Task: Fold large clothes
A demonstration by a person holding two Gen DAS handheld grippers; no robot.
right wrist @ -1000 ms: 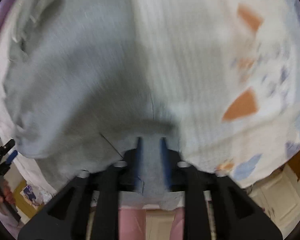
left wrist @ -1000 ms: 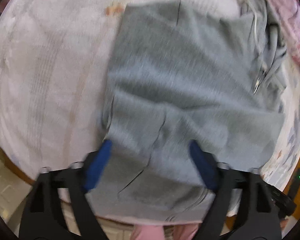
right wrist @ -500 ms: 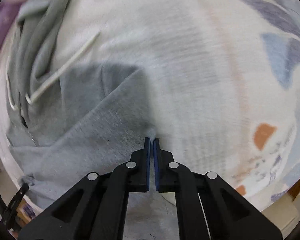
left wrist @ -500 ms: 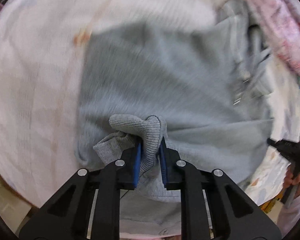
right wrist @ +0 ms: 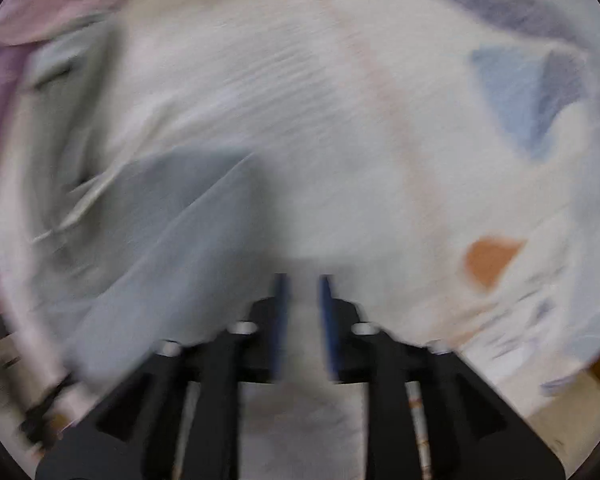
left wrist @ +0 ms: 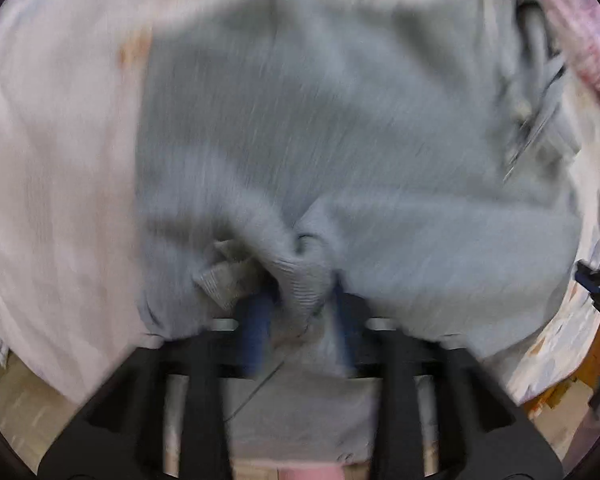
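Opening after a tight pinch half a second ago, the jaws of the left gripper (left wrist: 300,312) are now seen apart, and the ribbed cuff (left wrist: 300,280) that was clamped between them is left standing loose in the gap; no pad is seen pressing on it, though the blur makes the contact hard to judge. The jaws of the right gripper (right wrist: 303,316) have likewise just been opening from a closed pinch, and only pale cloth is seen between them, nothing held. Both releases are read as the end of one fold: the sleeve end is judged to have been laid onto the body of the grey hoodie (left wrist: 340,140), and a further fold is thought to be due. The hoodie is spread flat in the middle of the left wrist view, its hood and white drawstring bunched at the upper right. In the right wrist view only its edge (right wrist: 172,208) is shown, at the left, with the right gripper just off it over the sheet.

The work is done on a bed covered by a white sheet (right wrist: 360,120) printed with blue and orange shapes. A pink patterned cloth (left wrist: 580,40) is seen along the far edge. Pale flooring is glimpsed below the edge of the bed.
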